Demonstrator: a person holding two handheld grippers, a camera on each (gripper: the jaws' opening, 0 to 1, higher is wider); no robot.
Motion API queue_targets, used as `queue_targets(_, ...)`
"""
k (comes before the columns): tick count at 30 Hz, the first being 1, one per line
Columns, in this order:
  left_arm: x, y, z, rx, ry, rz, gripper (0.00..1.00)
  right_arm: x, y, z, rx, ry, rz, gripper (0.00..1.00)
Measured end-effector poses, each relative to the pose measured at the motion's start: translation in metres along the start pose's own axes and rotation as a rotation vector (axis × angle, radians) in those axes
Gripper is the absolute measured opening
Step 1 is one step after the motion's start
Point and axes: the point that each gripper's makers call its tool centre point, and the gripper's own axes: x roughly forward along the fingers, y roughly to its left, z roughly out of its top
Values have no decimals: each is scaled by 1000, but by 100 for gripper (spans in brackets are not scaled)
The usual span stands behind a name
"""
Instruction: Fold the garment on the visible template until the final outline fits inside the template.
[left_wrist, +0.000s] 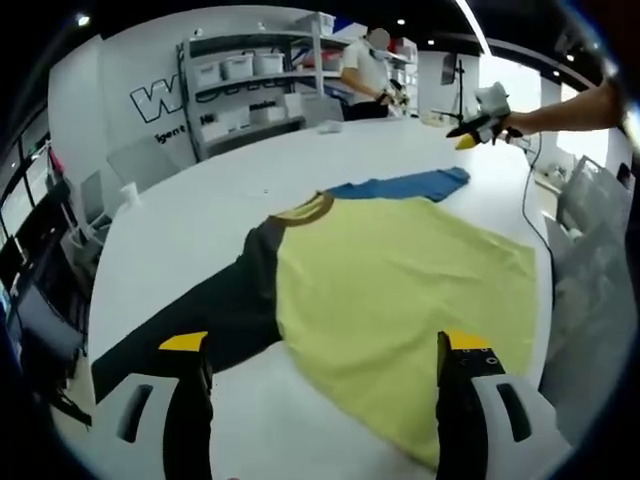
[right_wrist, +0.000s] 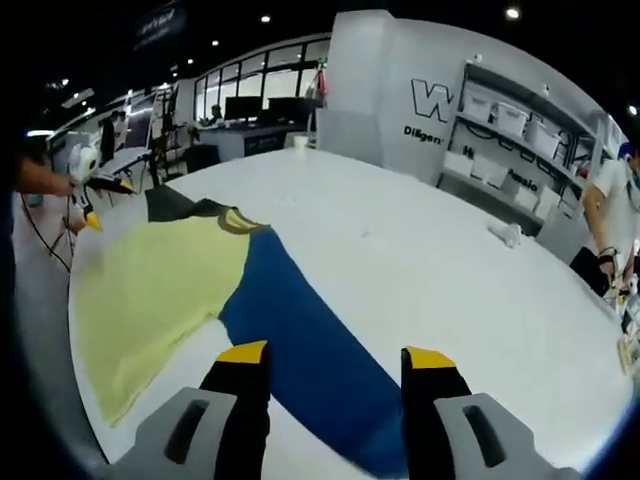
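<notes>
A yellow T-shirt (left_wrist: 400, 290) lies flat on the white table (left_wrist: 200, 220). It has a black sleeve (left_wrist: 215, 310), a blue sleeve (left_wrist: 410, 185) and a brown collar (left_wrist: 305, 208). My left gripper (left_wrist: 325, 345) is open, one jaw over the black sleeve and the other over the yellow hem side, holding nothing. My right gripper (right_wrist: 337, 355) is also open, with the blue sleeve (right_wrist: 310, 340) lying between and beyond its jaws. The yellow body (right_wrist: 150, 290) spreads to the left there. A hand holds the right gripper (left_wrist: 478, 125) above the far table, and the left gripper (right_wrist: 85, 190) hangs at the table's edge.
Shelves with white bins (left_wrist: 240, 75) stand behind the table, and a person in a white shirt (left_wrist: 365, 65) works there. A black cable (left_wrist: 530, 215) runs along the table's right side. A crumpled white item (right_wrist: 505, 235) lies on the table. Chairs and desks (right_wrist: 130, 150) stand beyond.
</notes>
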Motion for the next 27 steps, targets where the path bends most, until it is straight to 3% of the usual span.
queue_targets(7, 5, 7, 11, -13, -26, 6, 95, 3, 21, 17, -38, -35, 59, 52)
queue_targets(12, 8, 13, 16, 44, -31, 15, 94, 7, 40, 27, -60, -64, 113, 56)
queue_targets(20, 19, 25, 29, -29, -64, 13, 96, 25, 72, 38, -69, -84, 202, 69)
queue_targets(27, 30, 28, 38, -45, -75, 9, 97, 39, 85, 48, -81, -91, 232, 69)
